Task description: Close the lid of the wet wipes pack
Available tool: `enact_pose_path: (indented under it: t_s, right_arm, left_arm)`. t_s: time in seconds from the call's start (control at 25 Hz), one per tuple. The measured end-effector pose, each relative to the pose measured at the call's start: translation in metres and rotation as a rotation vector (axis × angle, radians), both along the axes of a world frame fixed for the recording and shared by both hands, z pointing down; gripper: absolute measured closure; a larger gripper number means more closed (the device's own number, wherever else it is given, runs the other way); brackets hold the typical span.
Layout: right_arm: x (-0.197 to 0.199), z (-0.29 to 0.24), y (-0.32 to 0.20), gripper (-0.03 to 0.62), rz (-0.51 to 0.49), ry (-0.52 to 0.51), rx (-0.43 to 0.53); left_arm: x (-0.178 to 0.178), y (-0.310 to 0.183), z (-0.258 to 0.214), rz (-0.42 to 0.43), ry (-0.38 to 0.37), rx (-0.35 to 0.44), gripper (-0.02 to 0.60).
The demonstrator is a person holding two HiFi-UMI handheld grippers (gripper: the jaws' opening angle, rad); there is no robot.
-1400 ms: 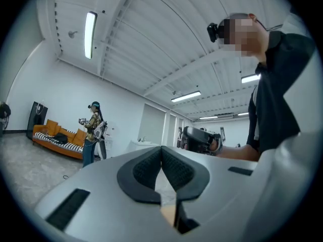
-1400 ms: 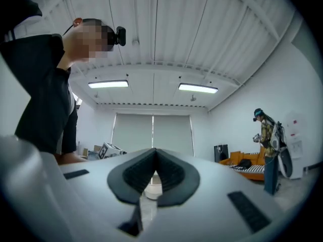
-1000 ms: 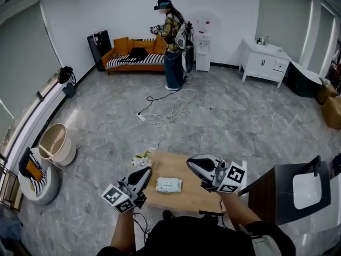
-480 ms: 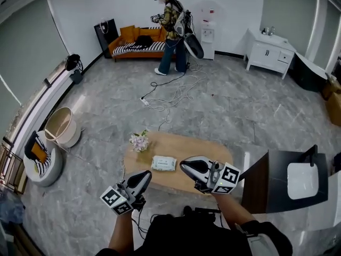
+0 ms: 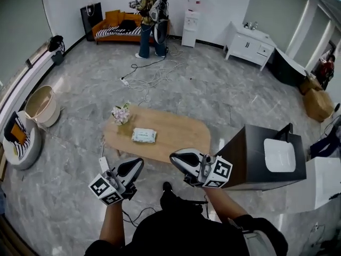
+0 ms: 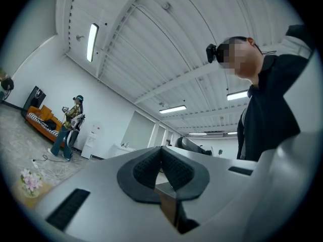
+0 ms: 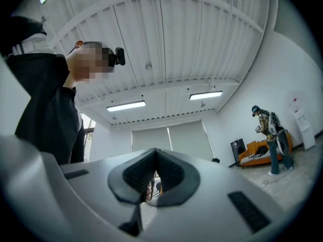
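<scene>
White-green flat wet wipes pack [image 5: 144, 136] lies lengthwise left-right on oval wooden worktop [image 5: 184, 135], print unreadable; left claw [image 5: 138, 164] and right claw [image 5: 174, 158] closed, empty.

No readable txt anywhere. Wipes pack [image 5: 144, 136], at 11 o'clock, has print, too small to read. Left gripper [image 5: 139, 163] & right gripper [image 5: 173, 158] cubes: b/w square markers only, no letters/nos.

Staged living room, sofa [image 5: 113, 25], coffee table [image 5: 178, 136]
</scene>
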State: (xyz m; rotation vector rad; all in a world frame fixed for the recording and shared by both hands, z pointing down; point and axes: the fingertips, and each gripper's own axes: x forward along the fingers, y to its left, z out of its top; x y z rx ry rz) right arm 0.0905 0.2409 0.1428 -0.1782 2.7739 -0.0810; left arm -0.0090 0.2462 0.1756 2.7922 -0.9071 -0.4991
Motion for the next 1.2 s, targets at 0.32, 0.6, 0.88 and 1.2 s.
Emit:
enact_pose_path:
  t_s: [0.32, 0.6, 0.88, 1.2]
  right_arm:
    - [0.009, 0.008, 0.092, 0.583, -0.025, 0.078, -0.061]
    - [0.026, 0.014, 0.13, 0.583, -0.096, 0.093, -0.042]
    - [0.093, 0.013, 0.152, 0.585, -0.092, 0.086, -0.028]
    - [0.142, 0.045, 0.171, 0.584, -0.099, 0.065, -0.104]
  left_arm:
    - [0.007, 0.097, 0.012, -0.026, 0.068, -0.051, 0.566]
    - [0.035, 0.14, 0.01, -0.055, -0.007, -0.035, 0.565]
    - [0.102, 0.173, 0.001, -0.071, -0.068, -0.026, 0.565]
    - [0.162, 0.193, 0.031, -0.066, -0.138, -0.091, 0.565]
